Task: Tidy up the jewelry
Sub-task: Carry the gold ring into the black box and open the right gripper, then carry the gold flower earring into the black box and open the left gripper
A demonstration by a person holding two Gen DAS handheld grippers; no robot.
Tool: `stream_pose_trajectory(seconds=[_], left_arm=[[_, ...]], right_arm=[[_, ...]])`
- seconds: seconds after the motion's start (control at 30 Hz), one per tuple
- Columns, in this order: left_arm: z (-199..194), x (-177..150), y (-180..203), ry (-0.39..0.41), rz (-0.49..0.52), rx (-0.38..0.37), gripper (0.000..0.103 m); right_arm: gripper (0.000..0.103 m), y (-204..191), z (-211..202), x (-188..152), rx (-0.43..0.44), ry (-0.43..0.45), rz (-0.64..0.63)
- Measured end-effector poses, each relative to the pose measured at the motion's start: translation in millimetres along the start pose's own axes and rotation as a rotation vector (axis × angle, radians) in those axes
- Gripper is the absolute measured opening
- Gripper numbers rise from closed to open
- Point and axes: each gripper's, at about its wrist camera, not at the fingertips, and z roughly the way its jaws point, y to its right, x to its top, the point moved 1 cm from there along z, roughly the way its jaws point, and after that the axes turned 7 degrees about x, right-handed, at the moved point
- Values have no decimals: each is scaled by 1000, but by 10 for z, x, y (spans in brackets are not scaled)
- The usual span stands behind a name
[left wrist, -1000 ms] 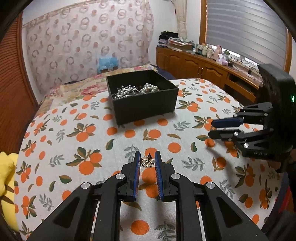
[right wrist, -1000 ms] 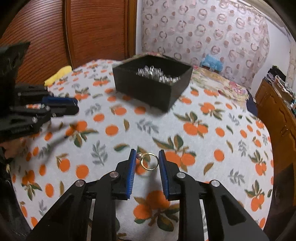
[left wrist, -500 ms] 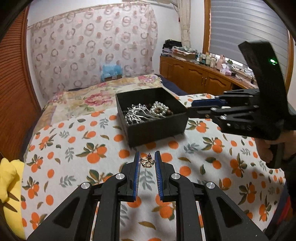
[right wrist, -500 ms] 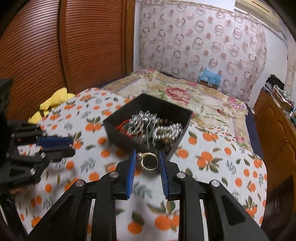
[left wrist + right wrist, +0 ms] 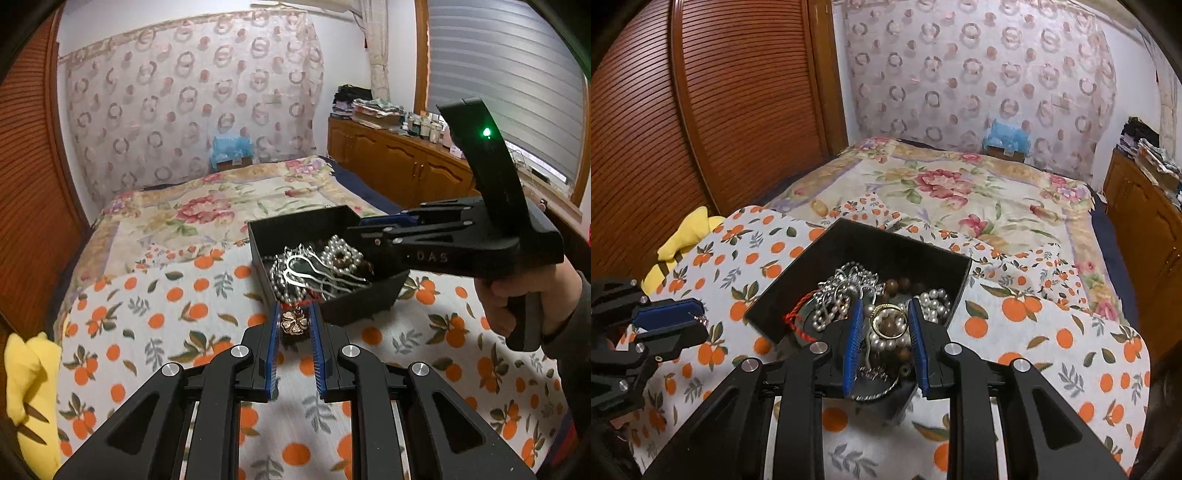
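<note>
Your right gripper grasps a thin gold ring directly over the open black jewelry box; a tilted release could bounce it onto the orange-print cloth. Your left gripper pinches a rose-gold clover earring just short of the box's near corner; letting go here drops it outside.

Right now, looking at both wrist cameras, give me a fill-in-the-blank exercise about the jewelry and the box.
1. The right tool grips a gold ____ above the black box.
2. The left tool grips a ____-shaped earring.
3. The pearl strand lies ____ the box.
4. The cloth under the box is printed with ____.

Missing words: ring; flower; inside; oranges
</note>
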Motion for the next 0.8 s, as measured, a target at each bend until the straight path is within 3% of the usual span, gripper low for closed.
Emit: stream_pose_trajectory(seconds=[0.33,0.8], left_arm=[[123,193,-4,1,-10,3,14],[619,422,19,-41,-54,21,14]], right_arm=[[30,28,-123,-16,-15,42,-8],[30,84,-492,-266,-41,88,-5]])
